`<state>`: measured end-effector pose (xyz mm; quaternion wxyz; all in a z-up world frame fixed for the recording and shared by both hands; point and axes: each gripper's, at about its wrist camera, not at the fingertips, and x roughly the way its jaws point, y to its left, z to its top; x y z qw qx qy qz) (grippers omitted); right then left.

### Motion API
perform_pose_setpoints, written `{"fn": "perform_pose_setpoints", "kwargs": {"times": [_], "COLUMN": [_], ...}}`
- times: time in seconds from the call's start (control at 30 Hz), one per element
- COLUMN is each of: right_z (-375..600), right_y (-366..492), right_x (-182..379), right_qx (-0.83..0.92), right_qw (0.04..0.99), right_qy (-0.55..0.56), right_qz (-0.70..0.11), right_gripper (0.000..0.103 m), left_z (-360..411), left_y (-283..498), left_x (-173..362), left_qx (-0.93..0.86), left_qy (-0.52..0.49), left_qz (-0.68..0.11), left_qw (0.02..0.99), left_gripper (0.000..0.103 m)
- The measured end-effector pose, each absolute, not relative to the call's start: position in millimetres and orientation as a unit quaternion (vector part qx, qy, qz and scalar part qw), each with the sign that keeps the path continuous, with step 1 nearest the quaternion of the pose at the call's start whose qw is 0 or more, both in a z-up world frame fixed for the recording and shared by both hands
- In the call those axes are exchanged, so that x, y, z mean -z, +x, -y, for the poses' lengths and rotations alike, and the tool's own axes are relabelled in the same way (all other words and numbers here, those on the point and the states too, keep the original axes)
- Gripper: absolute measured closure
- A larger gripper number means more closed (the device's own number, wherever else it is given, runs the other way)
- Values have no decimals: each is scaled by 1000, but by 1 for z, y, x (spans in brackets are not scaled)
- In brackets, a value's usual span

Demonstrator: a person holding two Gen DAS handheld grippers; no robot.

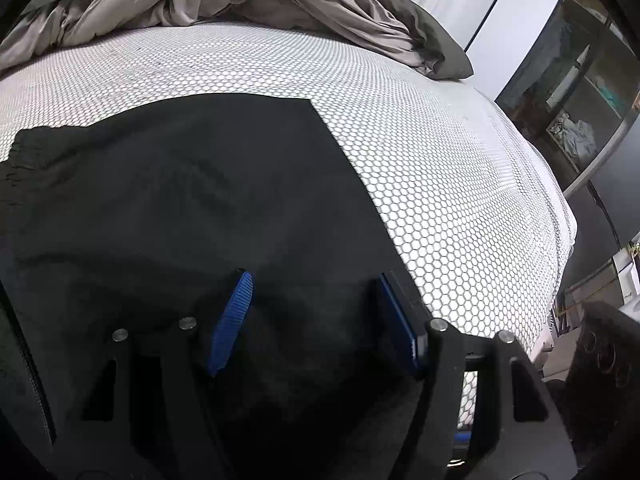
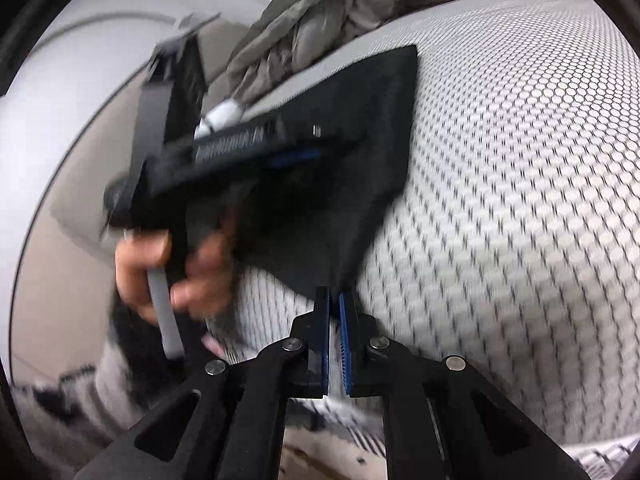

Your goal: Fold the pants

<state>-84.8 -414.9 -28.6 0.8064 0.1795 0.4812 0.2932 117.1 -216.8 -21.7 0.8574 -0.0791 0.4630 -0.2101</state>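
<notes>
The right gripper (image 2: 334,300) pinches only a corner of the black pants (image 2: 340,152) near the bed (image 2: 520,200) edge — while the left gripper (image 1: 308,300), fingers wide, hovers empty — so lifting may slip that corner free.

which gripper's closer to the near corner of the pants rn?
Right. The right gripper has its jaws shut on that corner of the black pants. The left gripper, jaws open, sits over the middle of the pants, gripping nothing.

Your right tool (image 2: 334,300) pointed downward with its blue pads nearly together; your left tool (image 1: 312,280) stood half-spread, gripped by your left hand (image 2: 176,268).
</notes>
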Motion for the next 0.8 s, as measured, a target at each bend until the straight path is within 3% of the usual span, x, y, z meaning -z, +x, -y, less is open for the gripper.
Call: {"fn": "perform_pose_setpoints", "kwargs": {"times": [0.23,0.37,0.43,0.57,0.63,0.8], "right_z": [425,383,349,297,284,334], "right_y": [-86,-64,-51,-24,-24,-35], "right_x": [-17,-17,-11,19,30,41], "right_qx": [-191,-191,-199,-221,-212,-163], "right_qw": [900,909,910,889,892,907], "right_qy": [163,151,124,83,8,13], "right_qz": [-356,-337,-343,-393,-398,-389], "right_gripper": [85,63,63,62,62,65], "left_z": [166,148,142,128,120,83], "left_y": [97,67,58,53,47,41], "left_x": [-8,-4,7,38,43,52], "left_qx": [232,223,230,234,240,225], "left_qy": [-84,-25,-9,30,50,24], "left_qz": [-391,-360,-362,-386,-380,-390], "left_qw": [887,905,903,892,892,893], "left_gripper": [41,41,41,51,51,52]}}
